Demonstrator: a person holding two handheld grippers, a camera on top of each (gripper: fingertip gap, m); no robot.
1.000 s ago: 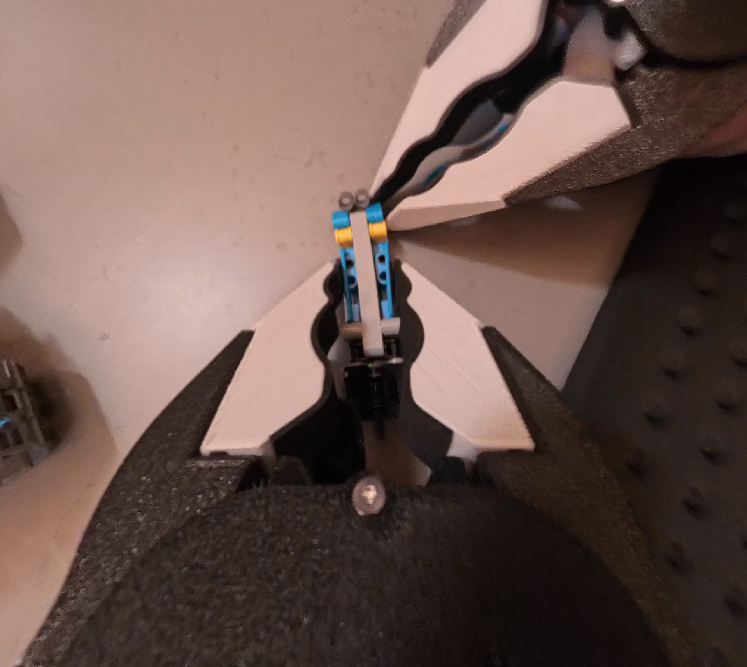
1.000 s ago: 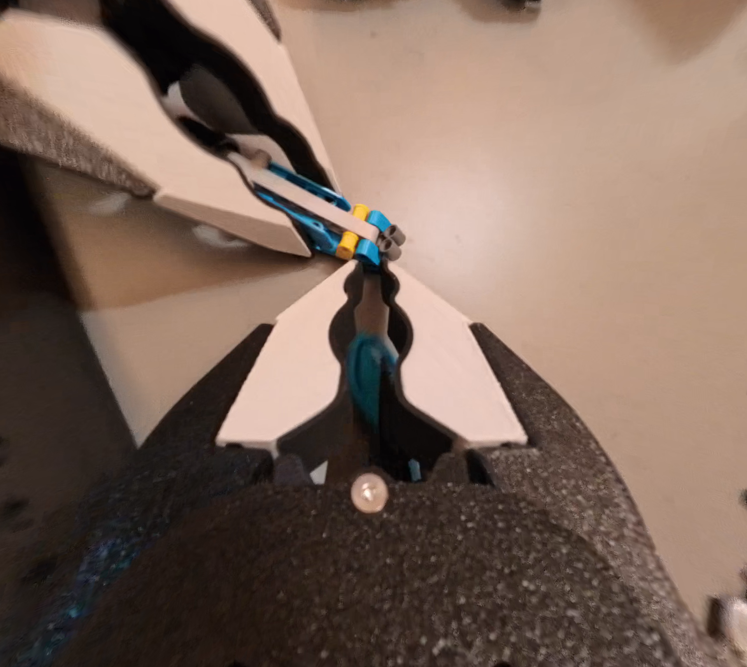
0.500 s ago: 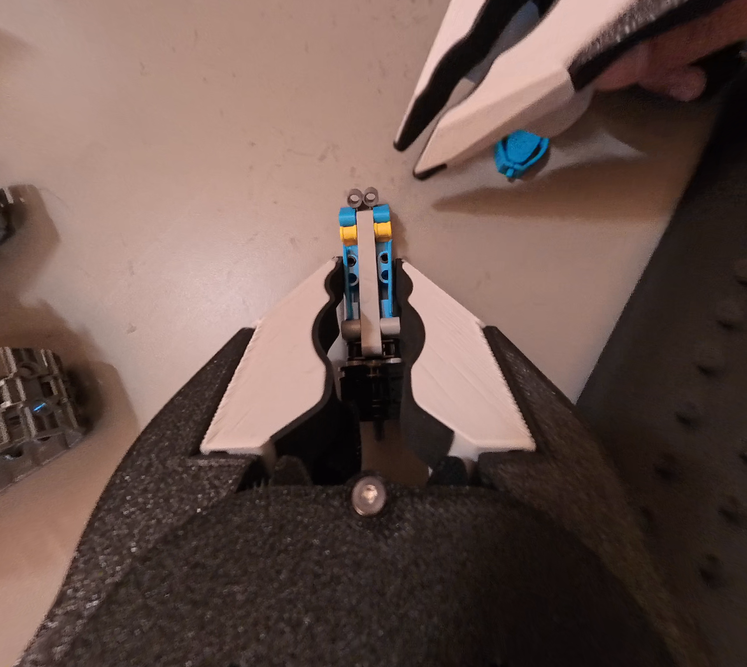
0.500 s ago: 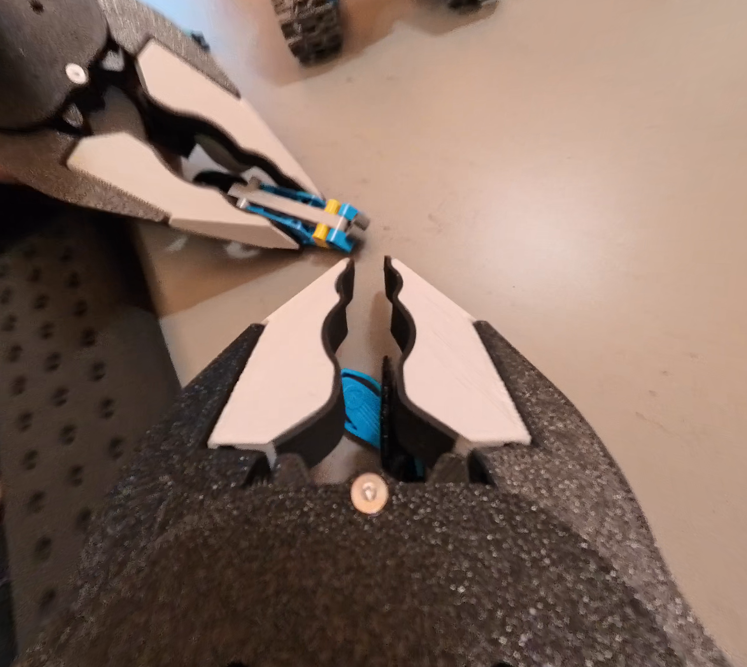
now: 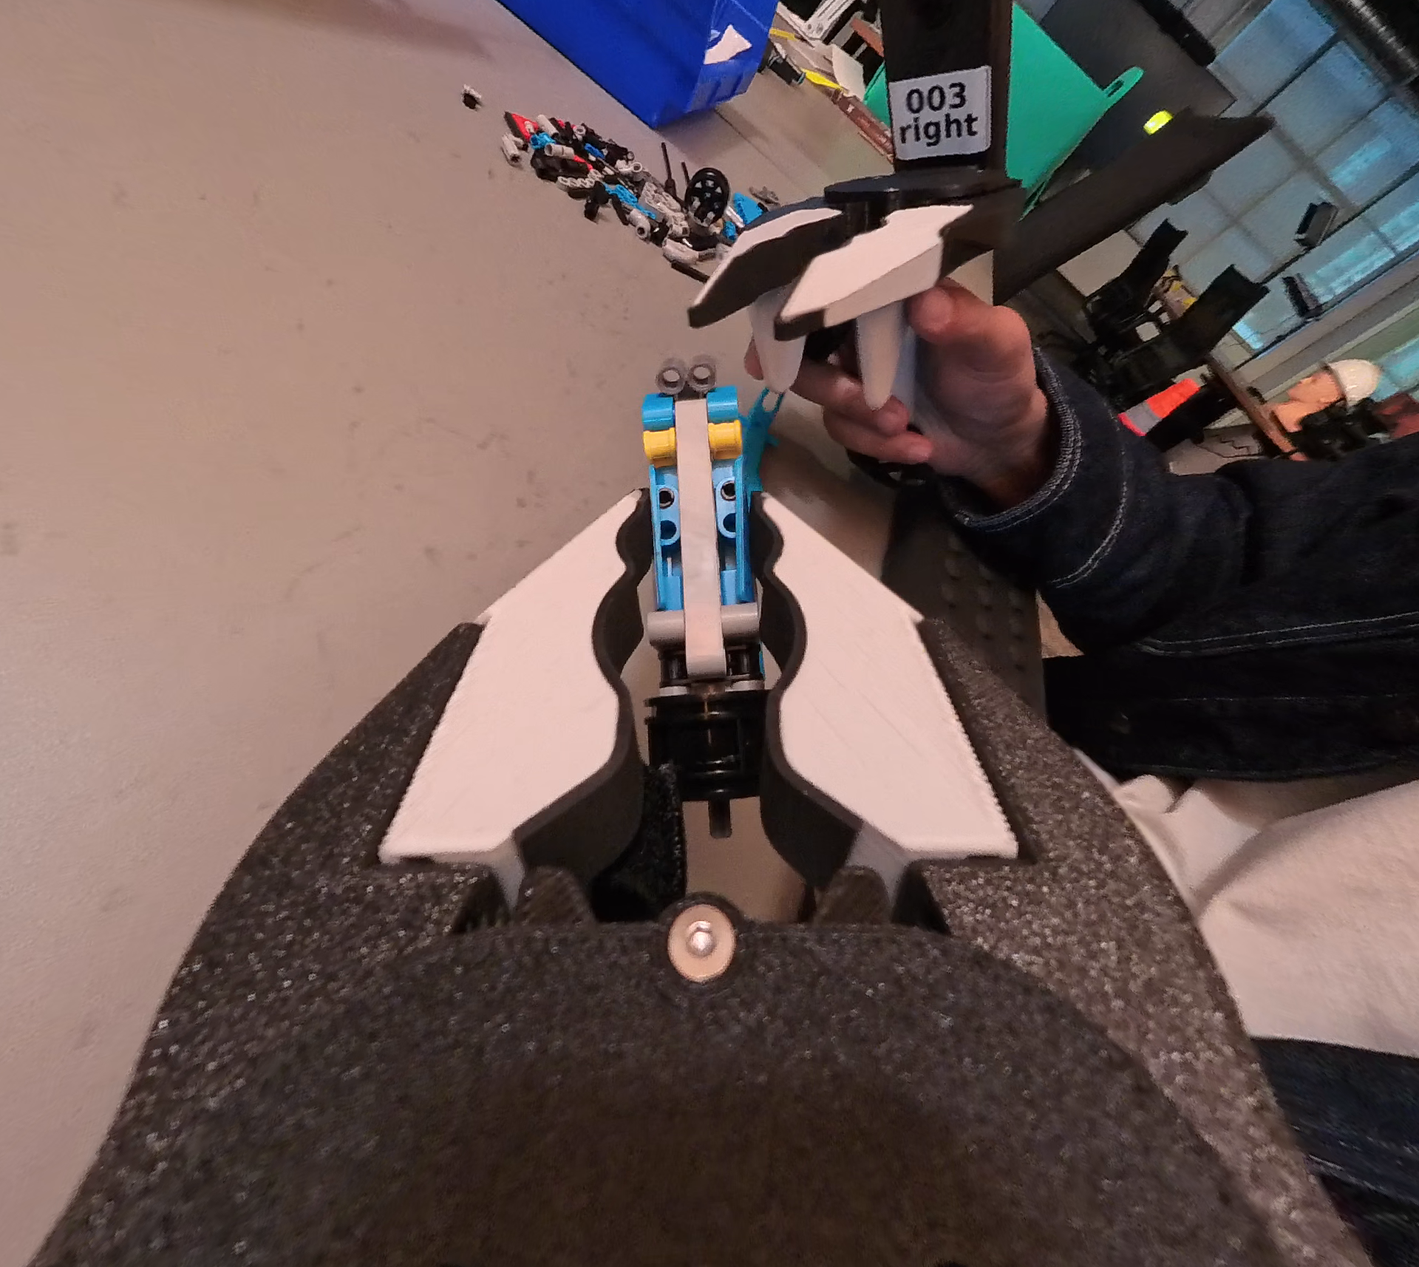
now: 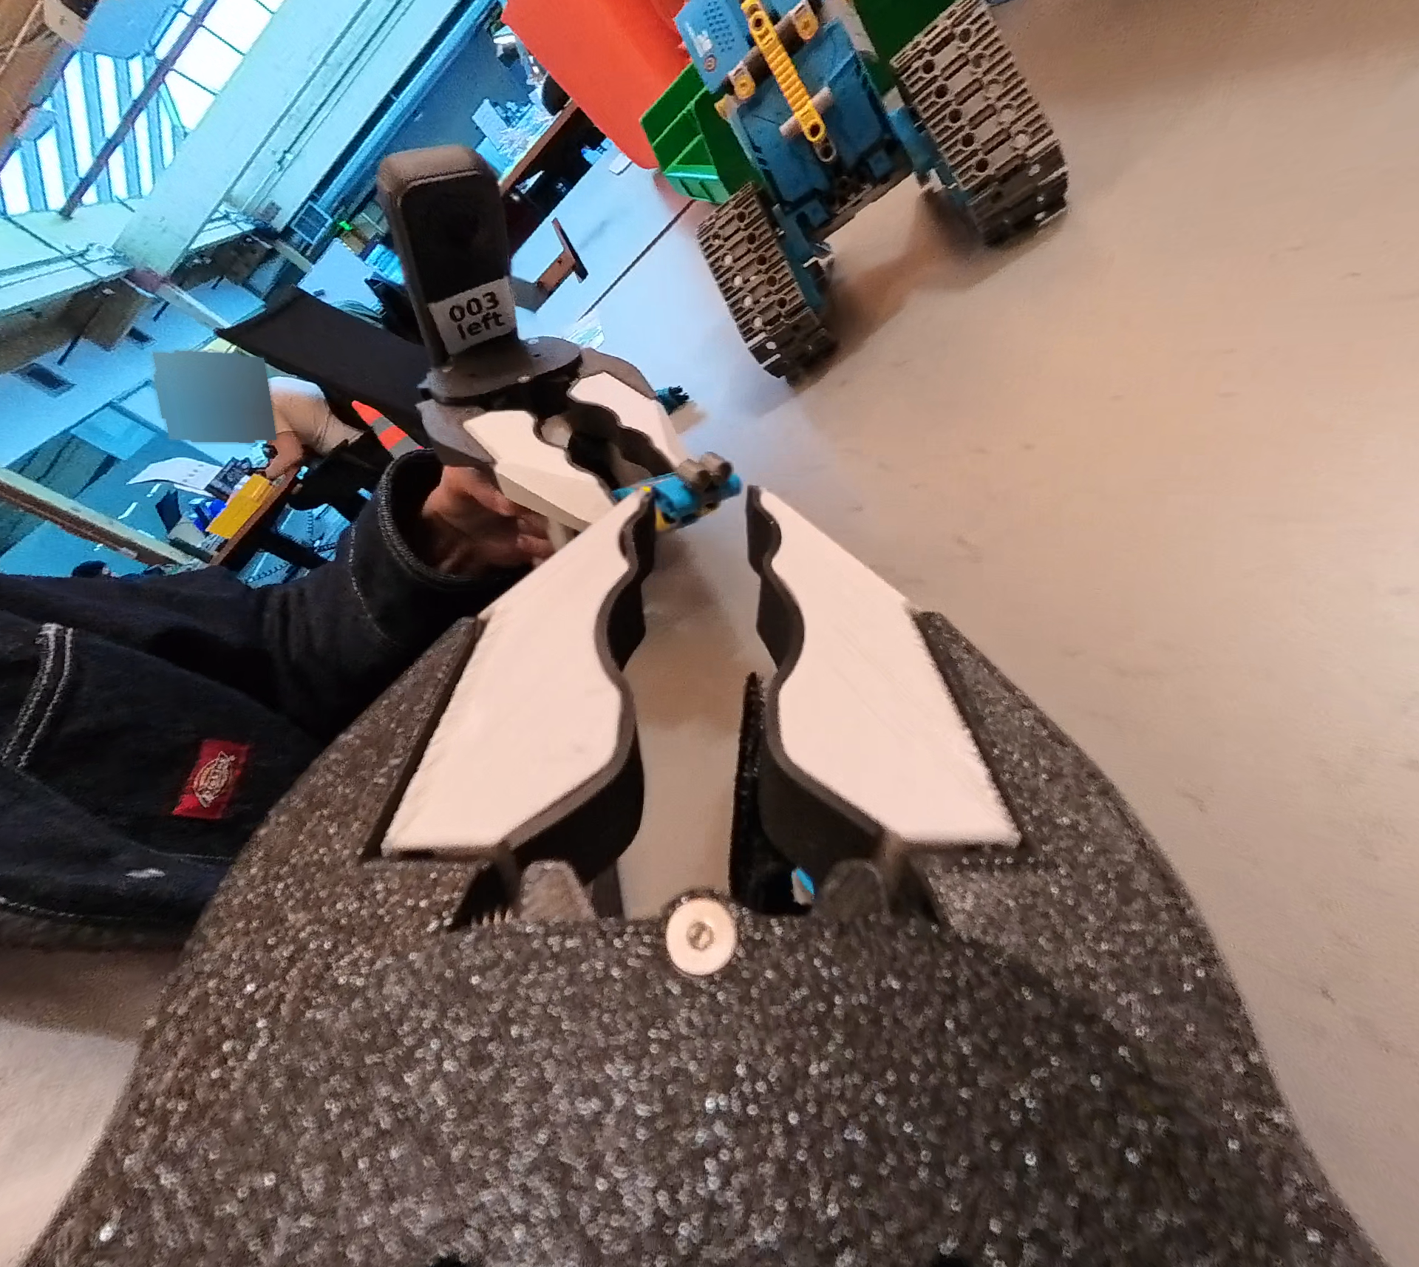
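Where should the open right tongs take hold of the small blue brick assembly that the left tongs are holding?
Probably at its free front end, around the yellow bushes. Only that part of the blue brick assembly sticks out past the left tongs, which are shut on its rear half. The right tongs are open and could come from the front, along its length, and close on the two flat blue sides.

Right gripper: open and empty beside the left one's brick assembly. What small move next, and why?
Probably ease the right gripper toward the free tip of the blue-and-grey brick assembly. Its jaws stand apart with nothing between them, while the left gripper is clamped on the assembly with the tip protruding just ahead of the right one.
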